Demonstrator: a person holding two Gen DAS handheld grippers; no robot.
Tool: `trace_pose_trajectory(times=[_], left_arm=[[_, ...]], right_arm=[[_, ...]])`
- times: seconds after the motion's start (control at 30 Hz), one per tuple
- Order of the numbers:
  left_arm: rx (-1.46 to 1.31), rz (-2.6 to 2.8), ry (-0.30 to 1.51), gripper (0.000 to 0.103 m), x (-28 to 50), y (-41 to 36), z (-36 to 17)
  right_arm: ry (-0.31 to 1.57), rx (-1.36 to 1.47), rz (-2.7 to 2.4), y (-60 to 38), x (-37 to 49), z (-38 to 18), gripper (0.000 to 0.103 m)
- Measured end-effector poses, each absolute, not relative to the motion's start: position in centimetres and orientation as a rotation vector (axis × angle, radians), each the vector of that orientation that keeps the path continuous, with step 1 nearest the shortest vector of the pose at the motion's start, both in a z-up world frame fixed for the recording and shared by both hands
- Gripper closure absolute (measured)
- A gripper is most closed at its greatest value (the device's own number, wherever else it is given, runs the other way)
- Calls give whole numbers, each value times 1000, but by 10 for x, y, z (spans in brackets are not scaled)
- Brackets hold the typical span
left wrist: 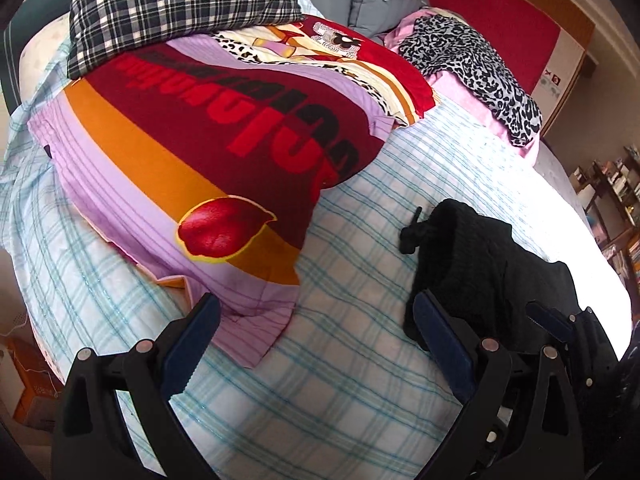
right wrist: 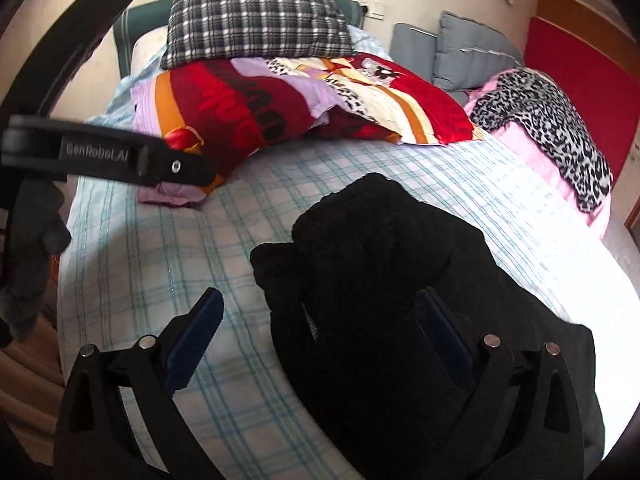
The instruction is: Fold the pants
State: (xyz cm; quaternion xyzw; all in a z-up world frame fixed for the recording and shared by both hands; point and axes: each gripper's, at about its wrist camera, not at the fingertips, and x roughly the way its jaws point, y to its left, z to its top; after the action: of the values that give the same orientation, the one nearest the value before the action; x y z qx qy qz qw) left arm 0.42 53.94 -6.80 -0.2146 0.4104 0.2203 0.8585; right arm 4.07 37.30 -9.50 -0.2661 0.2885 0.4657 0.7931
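Matt black knit pants (right wrist: 372, 248); smooth checked cotton sheet (right wrist: 160, 264)

"GenRobot.AI" printed on left hand-held gripper (right wrist: 192, 168) body.

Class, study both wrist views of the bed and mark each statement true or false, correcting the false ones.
1. The black pants lie on the blue-checked sheet. True.
2. The right tongs are clamped shut on the pants. False: the jaws stand wide open, with nothing pinched between them.
3. A plaid pillow rests on the colourful folded quilt. True.
4. The left tongs grip the quilt. False: they are open and hold nothing.
5. The leopard-print cloth lies on the pants. False: it lies apart, on pink fabric.
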Motion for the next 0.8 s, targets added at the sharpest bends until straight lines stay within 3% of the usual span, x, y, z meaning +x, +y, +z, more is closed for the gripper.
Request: trace_pose_trajectory(times=[0.13, 0.37, 0.43, 0.57, 0.67, 0.8], left_arm=[[-469, 470, 870, 7, 3, 547, -74], [-479, 474, 886, 7, 4, 550, -82], [-479, 474, 888, 7, 6, 551, -83], [-479, 469, 905, 7, 15, 547, -87], [-464, 445, 916, 7, 24, 537, -88], [-437, 408, 926, 7, 36, 522, -88]], right_arm=[[608, -726, 917, 400, 44, -119, 5], [680, -708, 886, 424, 67, -135, 9], [695, -695, 892, 424, 71, -135, 20], [711, -625, 913, 414, 81, -119, 54], [709, -551, 894, 402, 87, -99, 72], [712, -441, 879, 377, 99, -73, 76]])
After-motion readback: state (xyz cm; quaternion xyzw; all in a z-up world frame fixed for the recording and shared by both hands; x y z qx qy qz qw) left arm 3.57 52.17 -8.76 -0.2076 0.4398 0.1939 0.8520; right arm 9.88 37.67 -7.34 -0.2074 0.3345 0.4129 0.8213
